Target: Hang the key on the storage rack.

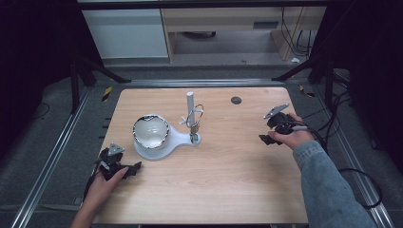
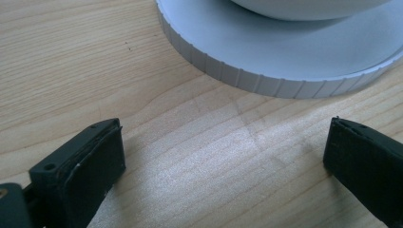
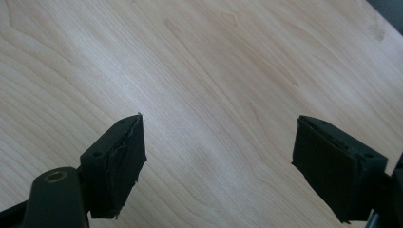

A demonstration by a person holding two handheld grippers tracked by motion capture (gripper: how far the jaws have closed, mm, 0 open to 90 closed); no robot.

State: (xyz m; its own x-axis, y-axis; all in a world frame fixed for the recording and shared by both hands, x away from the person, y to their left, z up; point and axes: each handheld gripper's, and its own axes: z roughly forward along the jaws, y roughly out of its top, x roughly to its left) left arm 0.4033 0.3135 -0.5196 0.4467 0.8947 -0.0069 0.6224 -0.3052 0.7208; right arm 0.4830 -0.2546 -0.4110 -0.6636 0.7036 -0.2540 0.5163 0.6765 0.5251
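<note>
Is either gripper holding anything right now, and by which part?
Nothing is held. The left gripper and right gripper both stand open over bare table.

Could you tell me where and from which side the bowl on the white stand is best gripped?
Probably at the bowl's near-left rim, from above: it sits upright and open-topped on the white stand, and the open left hand-held gripper is nearest that side.

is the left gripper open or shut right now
Open. In the left gripper view the left gripper has its two black jaws standing wide apart with bare table between them, holding nothing, just short of the white stand.
</note>
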